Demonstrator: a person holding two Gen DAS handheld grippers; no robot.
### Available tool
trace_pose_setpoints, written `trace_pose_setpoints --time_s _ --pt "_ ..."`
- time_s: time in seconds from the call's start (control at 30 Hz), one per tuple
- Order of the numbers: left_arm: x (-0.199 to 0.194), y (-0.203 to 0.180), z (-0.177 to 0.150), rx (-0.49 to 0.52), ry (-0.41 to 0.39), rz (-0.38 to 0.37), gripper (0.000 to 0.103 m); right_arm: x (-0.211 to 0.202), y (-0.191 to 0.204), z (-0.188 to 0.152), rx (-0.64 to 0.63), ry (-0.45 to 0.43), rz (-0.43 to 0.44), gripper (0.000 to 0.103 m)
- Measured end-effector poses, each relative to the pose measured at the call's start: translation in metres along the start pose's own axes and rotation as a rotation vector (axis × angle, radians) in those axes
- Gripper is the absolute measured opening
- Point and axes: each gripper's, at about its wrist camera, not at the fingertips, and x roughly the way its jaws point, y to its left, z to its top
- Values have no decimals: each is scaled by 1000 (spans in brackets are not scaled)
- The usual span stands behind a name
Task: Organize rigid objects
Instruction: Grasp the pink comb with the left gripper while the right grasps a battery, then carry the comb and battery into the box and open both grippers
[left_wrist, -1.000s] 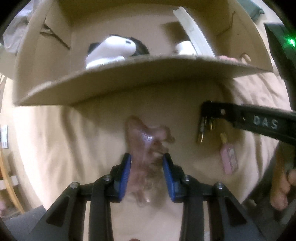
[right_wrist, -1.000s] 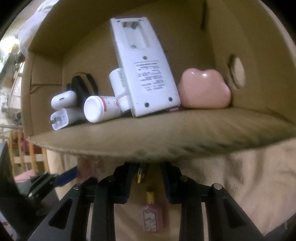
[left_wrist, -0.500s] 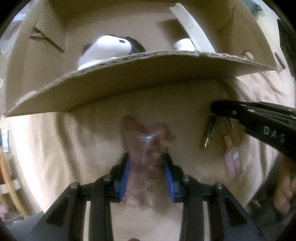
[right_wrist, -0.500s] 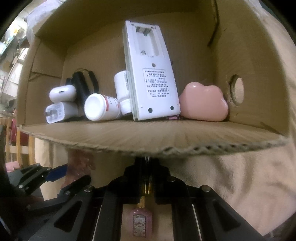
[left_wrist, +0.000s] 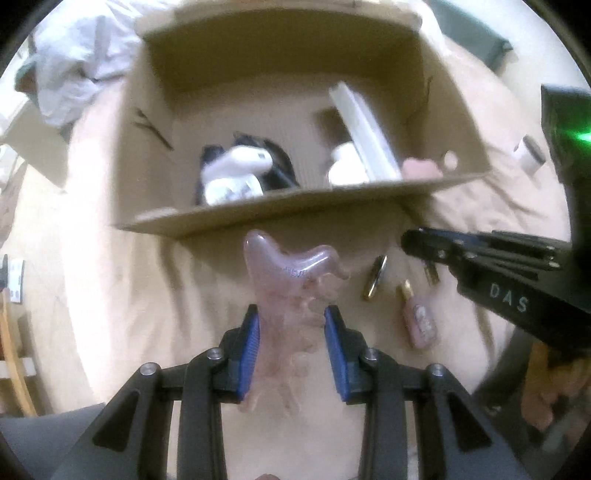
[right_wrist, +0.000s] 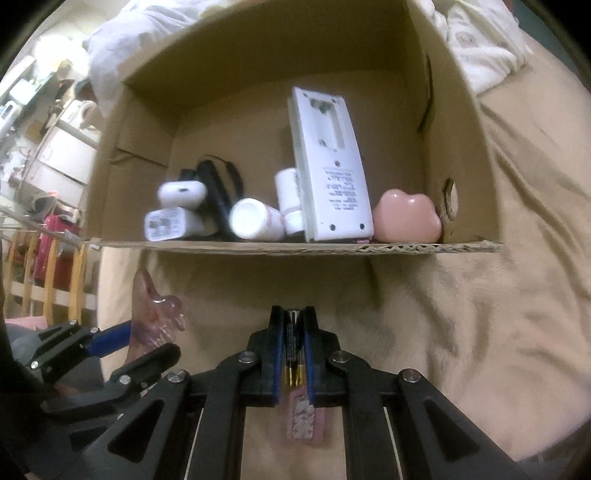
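Note:
My left gripper (left_wrist: 291, 317) is shut on a translucent pink hair claw clip (left_wrist: 288, 269) and holds it above the beige blanket, just before the cardboard box (left_wrist: 280, 210). The clip also shows in the right wrist view (right_wrist: 155, 314). My right gripper (right_wrist: 291, 321) is shut on a slim dark battery (right_wrist: 291, 343), lifted before the box (right_wrist: 295, 247). In the left wrist view the right gripper (left_wrist: 417, 240) is at the right. A second battery (left_wrist: 375, 277) and a small pink perfume bottle (left_wrist: 419, 317) lie on the blanket; the bottle shows under my right fingers (right_wrist: 304, 421).
The box holds a white remote (right_wrist: 328, 166), white pill bottles (right_wrist: 255, 219), a white charger (right_wrist: 170, 223), a white earbud case (right_wrist: 181, 192), a black strap (right_wrist: 218, 192) and a pink cloud-shaped object (right_wrist: 406, 218). White cloth (left_wrist: 74, 55) lies behind the box. A wooden rack (right_wrist: 40, 273) stands left.
My left gripper has lifted the claw clip off the blanket and pulled back from the box. My right gripper has closed on a battery and raised it; the perfume bottle stays on the blanket.

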Motion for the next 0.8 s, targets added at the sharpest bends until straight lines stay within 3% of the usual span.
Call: trace_pose_setpoints --time_s 0.17,0.3,0.6,0.7,0.8 --pt "-22 16 -3 -29 -44 -10 31 -21 3 -8 -17 -46 46 11" --pt "-37 21 -8 -39 -114 31 31 -43 2 -12 -27 -90 96 11" --pt "-70 36 16 -80 -257 86 31 -95 4 -6 -28 -273 199 11" --pt "-74 42 29 -91 -271 83 31 -106 12 3 -32 -337 212 11" --pt "-75 45 44 -93 -276 83 31 -109 13 14 -38 -344 207 11"
